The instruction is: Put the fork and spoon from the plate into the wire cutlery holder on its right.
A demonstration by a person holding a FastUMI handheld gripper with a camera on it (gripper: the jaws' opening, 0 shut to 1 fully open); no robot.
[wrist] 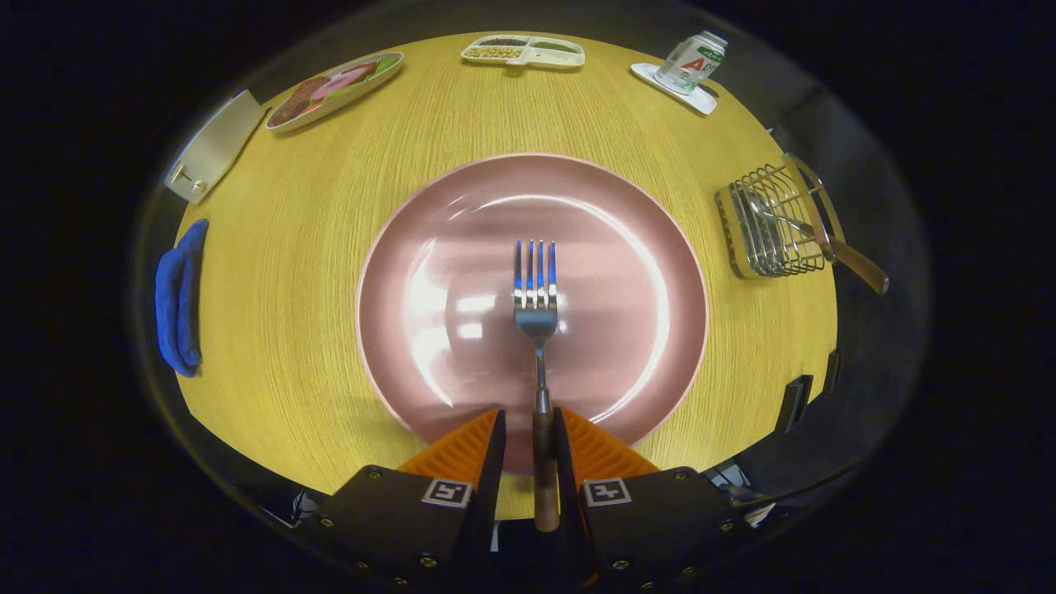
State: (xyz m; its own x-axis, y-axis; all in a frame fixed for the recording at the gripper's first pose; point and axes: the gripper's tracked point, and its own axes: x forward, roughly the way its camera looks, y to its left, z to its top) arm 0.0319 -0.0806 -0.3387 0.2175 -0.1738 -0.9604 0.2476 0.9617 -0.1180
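Wooden table (272,272), jaws clamping fork (536,313) handle

Near end of the wooden-handled steel fork (536,313) hidden between the fingers of the gripper (528,429); contact of both fingers with the handle hard to judge. Near rim of the round pink plate (412,247) covered by the fingers. Bowl of the wooden-handled spoon (825,239) lost behind the bars of the wire cutlery holder (771,223). Contents of the white divided tray (523,51) too small to tell. Food on the oval platter (334,89) blurred. Blue cloth (180,297) warped at the round wooden table (289,289) edge.
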